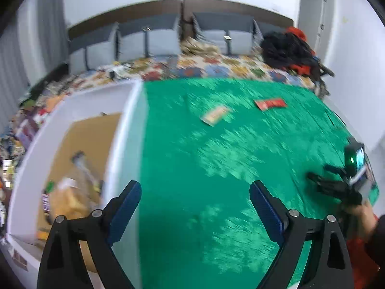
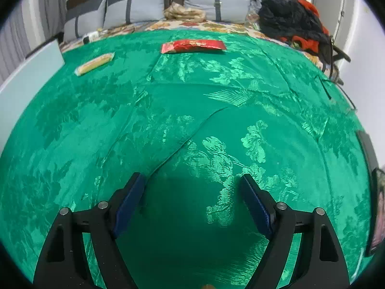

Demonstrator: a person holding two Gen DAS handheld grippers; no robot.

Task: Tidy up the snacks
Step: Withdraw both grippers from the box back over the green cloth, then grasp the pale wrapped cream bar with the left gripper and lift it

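While both my claws hang over the green cloth (image 2: 192, 91), my left claw (image 1: 195, 204) and right claw (image 2: 192, 197) are spread wide with nothing in them. Red snack pack (image 2: 193, 46) and yellow snack bar (image 2: 94, 64) lie well ahead of the right claw; white box (image 1: 125, 125) sits left of the left claw.
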